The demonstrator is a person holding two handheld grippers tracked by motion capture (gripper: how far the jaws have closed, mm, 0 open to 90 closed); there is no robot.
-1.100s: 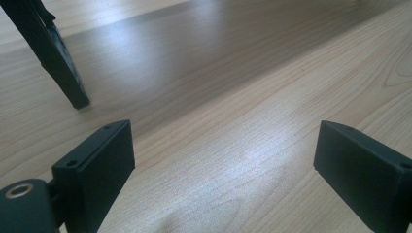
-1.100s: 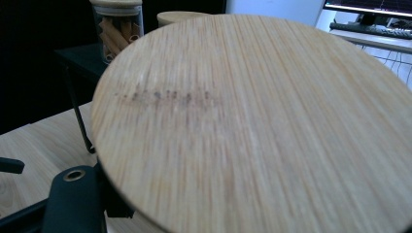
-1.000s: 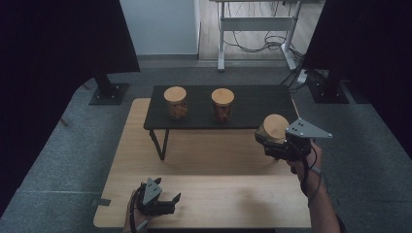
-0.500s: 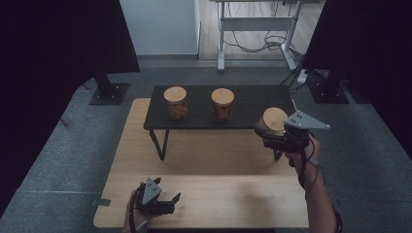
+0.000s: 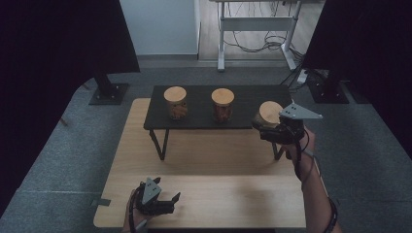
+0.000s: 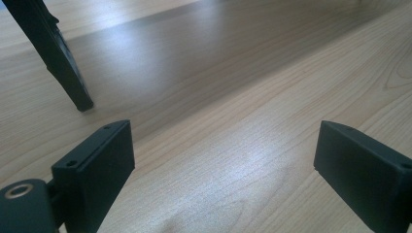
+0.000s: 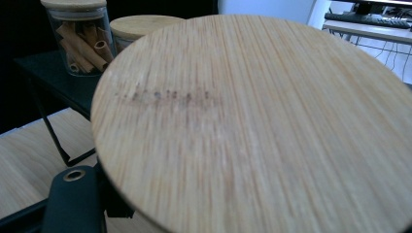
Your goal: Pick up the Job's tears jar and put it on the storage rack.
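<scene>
No brand, label or readable writing showed on any thing; the only mark was a faint dark smudge line across the round bamboo lid of the jar [image 7: 252, 121] that you held, and it spelled nothing I could read.

Your right gripper [image 5: 265, 130] had its jaws closed on this glass jar with the bamboo lid [image 5: 268, 112], under the lid. From the high view the jar was at the right end of the low black shelf [image 5: 248, 99], at its front edge; I could not tell if it rested on the shelf or was just above it. The right gripper view showed the lid from very near, with its wood grain, and behind it the two other lidded glass jars: the far one [image 7: 80, 36] held brown rolled sticks, and of the nearer one [image 7: 143, 26] you saw mostly the lid. The high view showed these two jars [image 5: 175, 102] [image 5: 222, 104] standing apart on the shelf, left of the held jar.

Your left gripper [image 5: 163, 204] lay low at the near edge of the light wooden counter [image 5: 218, 194], well apart from the jars. The left gripper view showed its jaws standing wide open with nothing between them, only bare wood grain, and one thin black leg of the shelf [image 6: 58, 58] at the upper left.
</scene>
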